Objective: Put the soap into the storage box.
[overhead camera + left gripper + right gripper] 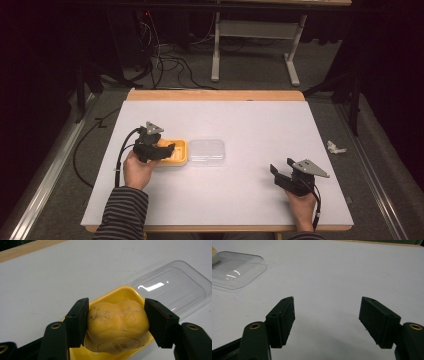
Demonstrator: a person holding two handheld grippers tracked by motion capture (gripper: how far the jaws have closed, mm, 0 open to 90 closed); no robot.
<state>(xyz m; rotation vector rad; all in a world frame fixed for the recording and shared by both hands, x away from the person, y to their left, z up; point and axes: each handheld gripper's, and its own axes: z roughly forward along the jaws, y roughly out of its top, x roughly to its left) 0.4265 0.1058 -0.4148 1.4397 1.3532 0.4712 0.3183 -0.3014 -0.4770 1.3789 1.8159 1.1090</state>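
The left gripper (116,323) grips a yellow lumpy object (117,326) between both jaws, just over the yellow tray (120,293) near the table's (260,120) left edge. The right gripper (327,320), spread wide with nothing between, hovers near the right front corner.

Left gripper (167,150) and right gripper (280,173): matte black bodies, each topped by a grey three-cornered plate and trailing a black cable. Flat rectangular jaws carry brass-coloured pivot rivets at their base, at 7 and 5 o'clock in each gripper view. Left sleeve (122,212): dark with thin pale stripes.
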